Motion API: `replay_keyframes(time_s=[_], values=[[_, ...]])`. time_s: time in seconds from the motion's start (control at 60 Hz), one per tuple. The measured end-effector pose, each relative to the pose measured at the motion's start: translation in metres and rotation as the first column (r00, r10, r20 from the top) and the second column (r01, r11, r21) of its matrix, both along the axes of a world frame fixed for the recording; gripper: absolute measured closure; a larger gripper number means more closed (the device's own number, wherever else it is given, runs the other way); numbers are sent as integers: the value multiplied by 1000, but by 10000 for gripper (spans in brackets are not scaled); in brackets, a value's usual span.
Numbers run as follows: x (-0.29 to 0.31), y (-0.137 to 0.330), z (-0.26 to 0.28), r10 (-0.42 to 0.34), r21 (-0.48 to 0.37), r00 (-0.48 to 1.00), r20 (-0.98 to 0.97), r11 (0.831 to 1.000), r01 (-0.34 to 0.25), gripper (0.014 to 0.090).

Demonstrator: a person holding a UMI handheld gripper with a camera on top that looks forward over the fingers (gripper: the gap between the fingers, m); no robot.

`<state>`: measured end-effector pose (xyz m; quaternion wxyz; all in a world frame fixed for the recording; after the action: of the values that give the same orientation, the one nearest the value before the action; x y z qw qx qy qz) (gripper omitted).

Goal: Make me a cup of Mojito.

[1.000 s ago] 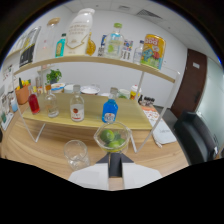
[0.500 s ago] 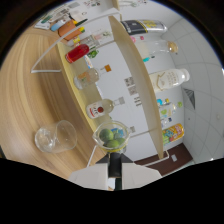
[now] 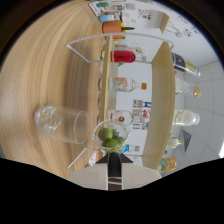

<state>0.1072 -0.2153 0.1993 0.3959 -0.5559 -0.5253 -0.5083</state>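
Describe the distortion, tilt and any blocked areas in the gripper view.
Gripper view: strong fisheye bends the shelf and table edges; the scene appears rolled sideways; a black circular border and the gripper body mask the bottom; the small glass of limes reads clearly, while the far bottles are soft.

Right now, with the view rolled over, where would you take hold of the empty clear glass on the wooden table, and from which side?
Grip the empty glass across its straight side wall near mid-height, coming in level from its open table side. Its wall is smooth and round and suits two fingers. The gripper is occupied though: the small glass bowl of limes sits at its fingertips.
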Motion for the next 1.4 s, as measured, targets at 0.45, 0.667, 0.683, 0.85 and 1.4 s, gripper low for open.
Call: replay_keyframes(time_s=[0.45, 0.667, 0.683, 0.85, 1.4], values=[[10, -13, 70, -76, 39, 678, -731, 987, 153, 890], [72, -27, 44, -187, -136, 204, -961, 961, 242, 892], [78, -28, 36, -205, -159, 170, -964, 956, 247, 892], [133, -42, -63, -401, -395, -35, -915, 879, 265, 892], [156, -59, -193, -601, -616, -134, -788, 772, 156, 876]])
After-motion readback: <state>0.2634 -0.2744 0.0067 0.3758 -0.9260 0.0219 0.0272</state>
